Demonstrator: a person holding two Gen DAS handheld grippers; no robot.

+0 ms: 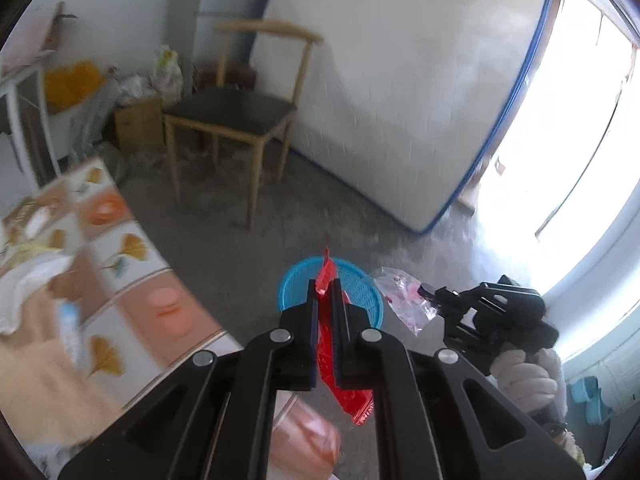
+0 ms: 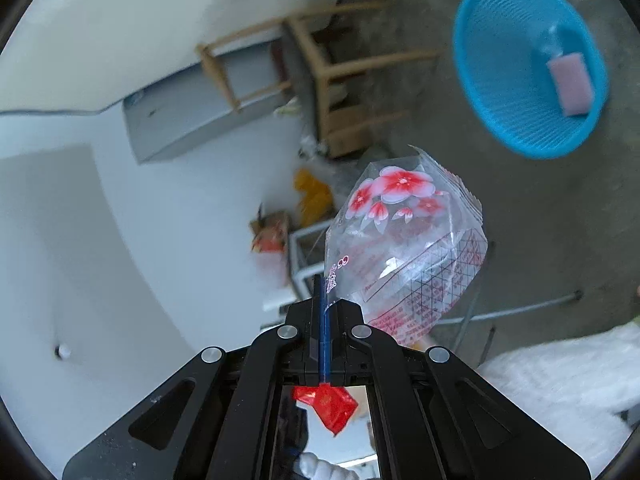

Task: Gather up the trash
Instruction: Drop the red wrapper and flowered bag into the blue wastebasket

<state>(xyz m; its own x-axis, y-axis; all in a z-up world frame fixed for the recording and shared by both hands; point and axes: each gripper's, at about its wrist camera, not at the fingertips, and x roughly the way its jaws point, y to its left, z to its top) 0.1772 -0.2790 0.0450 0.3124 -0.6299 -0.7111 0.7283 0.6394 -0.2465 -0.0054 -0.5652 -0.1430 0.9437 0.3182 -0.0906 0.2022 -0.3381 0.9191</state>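
Note:
My left gripper (image 1: 325,285) is shut on a red foil wrapper (image 1: 344,380) and holds it above a blue plastic basket (image 1: 366,294) on the floor. My right gripper (image 2: 323,292) is shut on a clear plastic bag with red flower print (image 2: 404,248). In the left wrist view that bag (image 1: 402,300) and the right gripper (image 1: 428,292) hang just right of the basket. In the right wrist view the basket (image 2: 504,76) is at upper right and holds a pink sponge-like block (image 2: 570,84).
A table with a leaf-patterned cloth (image 1: 120,264) is at the left, with cloths and a small bottle on it. A wooden chair (image 1: 236,116) stands behind the basket, next to a leaning white mattress (image 1: 400,92). Boxes and bags (image 1: 132,92) clutter the corner.

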